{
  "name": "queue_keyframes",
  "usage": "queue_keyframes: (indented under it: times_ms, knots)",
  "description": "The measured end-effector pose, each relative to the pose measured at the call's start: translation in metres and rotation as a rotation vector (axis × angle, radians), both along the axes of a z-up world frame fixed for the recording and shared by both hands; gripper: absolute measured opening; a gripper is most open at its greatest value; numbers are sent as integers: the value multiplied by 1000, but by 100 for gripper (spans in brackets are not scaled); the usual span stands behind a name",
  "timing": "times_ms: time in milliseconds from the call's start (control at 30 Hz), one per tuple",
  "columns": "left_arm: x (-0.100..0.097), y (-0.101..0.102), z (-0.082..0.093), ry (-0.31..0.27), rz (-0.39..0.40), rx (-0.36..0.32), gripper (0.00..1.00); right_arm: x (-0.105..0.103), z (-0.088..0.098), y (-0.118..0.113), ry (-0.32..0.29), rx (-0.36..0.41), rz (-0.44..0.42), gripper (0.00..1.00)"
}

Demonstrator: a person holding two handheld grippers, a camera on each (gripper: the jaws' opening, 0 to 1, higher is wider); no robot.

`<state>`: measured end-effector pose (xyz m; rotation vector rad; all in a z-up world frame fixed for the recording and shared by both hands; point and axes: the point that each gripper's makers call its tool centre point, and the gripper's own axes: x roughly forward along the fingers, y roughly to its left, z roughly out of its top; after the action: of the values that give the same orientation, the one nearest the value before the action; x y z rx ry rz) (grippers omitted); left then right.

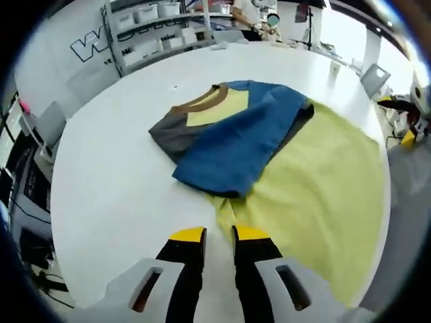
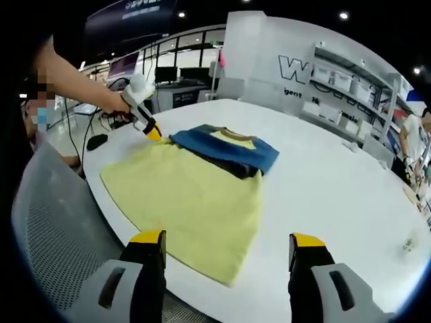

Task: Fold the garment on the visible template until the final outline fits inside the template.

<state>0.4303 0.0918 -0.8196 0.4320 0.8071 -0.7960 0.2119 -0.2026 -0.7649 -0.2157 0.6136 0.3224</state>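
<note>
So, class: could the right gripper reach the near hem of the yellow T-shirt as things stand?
Probably yes. The right gripper is open, with the hem of the yellow T-shirt lying flat on the white table just ahead of its jaws; nothing lies between.

**Garment partly folded on the counter**

The garment is a pale yellow T-shirt with blue and grey sleeves and a brown collar. It lies flat on the white counter. One blue sleeve is folded inward across the chest, covering part of the yellow; the lower yellow body spreads unfolded toward the counter's edge.
</note>
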Motion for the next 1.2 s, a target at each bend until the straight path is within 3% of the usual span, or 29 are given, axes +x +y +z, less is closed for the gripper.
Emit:
queue_keyframes:
  times_ms: [400,600,967,1200]
  knots:
    - [-44,19,10,4,126,-92,35,-1,-4,-4,22,8,-5,75]
    - [-75,21,15,-15,101,-90,40,-1,-8,-14,43,58,-21,77]
    - [-111,23,21,-8,85,-129,47,-1,-25,-15,99,47,12,72]
    - [-134,27,14,17,77,-103,51,-4,-33,-13,145,47,21,65]
